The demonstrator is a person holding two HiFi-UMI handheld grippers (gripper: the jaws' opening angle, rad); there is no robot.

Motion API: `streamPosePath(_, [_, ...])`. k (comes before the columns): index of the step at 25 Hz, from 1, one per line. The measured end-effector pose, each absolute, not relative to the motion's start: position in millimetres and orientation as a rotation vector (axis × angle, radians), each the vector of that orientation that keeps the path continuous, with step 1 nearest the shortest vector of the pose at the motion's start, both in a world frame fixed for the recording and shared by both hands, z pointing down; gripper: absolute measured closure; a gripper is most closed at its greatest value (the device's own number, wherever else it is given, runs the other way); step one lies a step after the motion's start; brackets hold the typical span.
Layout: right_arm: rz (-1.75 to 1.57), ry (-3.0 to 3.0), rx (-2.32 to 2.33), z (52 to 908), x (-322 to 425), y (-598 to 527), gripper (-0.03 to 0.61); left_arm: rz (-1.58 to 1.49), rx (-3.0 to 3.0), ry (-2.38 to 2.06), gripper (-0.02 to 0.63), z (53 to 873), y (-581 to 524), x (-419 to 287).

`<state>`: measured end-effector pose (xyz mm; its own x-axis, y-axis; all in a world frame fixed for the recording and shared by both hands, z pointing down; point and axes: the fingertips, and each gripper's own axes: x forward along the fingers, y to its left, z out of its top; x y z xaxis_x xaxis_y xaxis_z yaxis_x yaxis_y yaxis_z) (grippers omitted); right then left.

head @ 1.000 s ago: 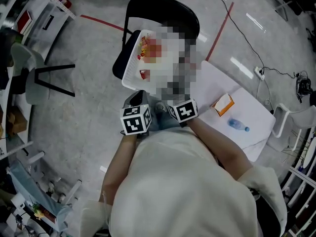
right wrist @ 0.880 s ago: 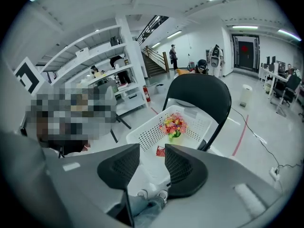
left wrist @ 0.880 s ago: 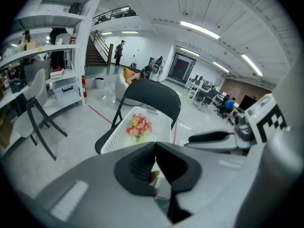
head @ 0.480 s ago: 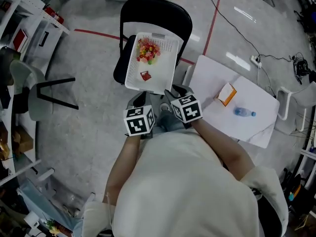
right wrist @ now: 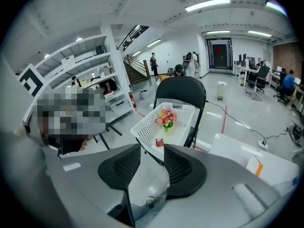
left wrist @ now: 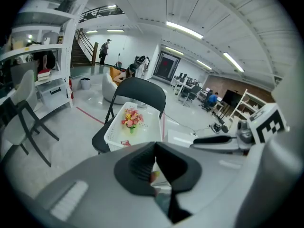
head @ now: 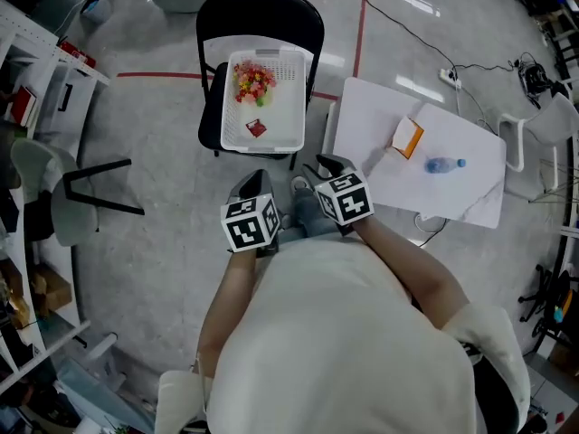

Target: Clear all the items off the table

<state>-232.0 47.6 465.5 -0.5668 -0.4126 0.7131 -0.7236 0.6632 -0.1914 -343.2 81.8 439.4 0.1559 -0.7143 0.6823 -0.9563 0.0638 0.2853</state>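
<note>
Left hand-held gripper: jaws closed together, empty. Right hand-held gripper: jaws partly open, empty. Orange box and water bottle lie on the white desk.

The white lattice-walled plastic basket looks matt. The black folding chair has a thin painted metal frame. The pale grey floor is polished and glossy, mirroring the lights. The white rectangular table has a smooth top. The small bottle is clear plastic, and the orange-and-white box is cardboard. The left gripper and right gripper have matt grey plastic shells and black ribbed pads.
</note>
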Motion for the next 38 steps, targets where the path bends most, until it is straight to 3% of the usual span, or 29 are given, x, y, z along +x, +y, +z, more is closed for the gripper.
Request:
streamPosePath(17, [0.680, -2.171, 1.082, 462, -185, 112, 0.428, 0.499, 1.850, -1.460, 0.604, 439, 128, -307])
streamPosePath(38, [0.773, -2.066, 1.381, 458, -77, 81, 0.430, 0.576, 1.983, -1.307, 0.604, 440, 83, -225])
